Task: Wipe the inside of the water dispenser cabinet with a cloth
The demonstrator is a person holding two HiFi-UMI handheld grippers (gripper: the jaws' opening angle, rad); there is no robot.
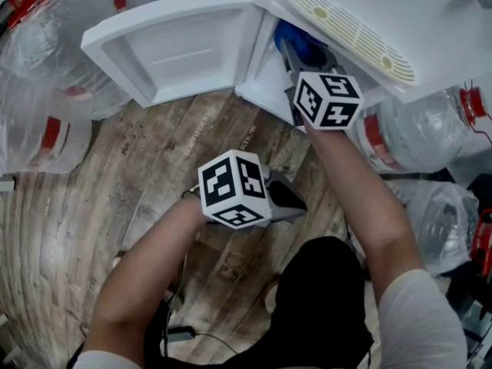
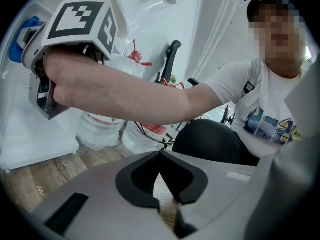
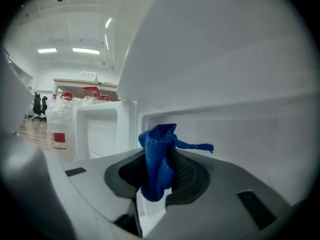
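The white water dispenser cabinet (image 1: 265, 75) stands at the top of the head view with its door (image 1: 173, 48) swung open to the left. My right gripper (image 3: 159, 171) is shut on a blue cloth (image 3: 157, 156) and reaches into the cabinet opening, where the cloth (image 1: 296, 41) shows blue. In the right gripper view the cloth bunches between the jaws, close to the white inner wall (image 3: 235, 129). My left gripper (image 2: 160, 176) is shut with nothing between its jaws. It hangs back over the wooden floor (image 1: 161, 175), below the cabinet, pointing toward the right arm (image 2: 140, 91).
Large clear water bottles (image 1: 46, 75) with red caps lie at the left, and more bottles (image 1: 419, 125) crowd the right side of the cabinet. The dispenser's drip tray grille (image 1: 346, 29) juts out above the opening. The person's dark-clad knees (image 1: 323, 298) sit near the bottom.
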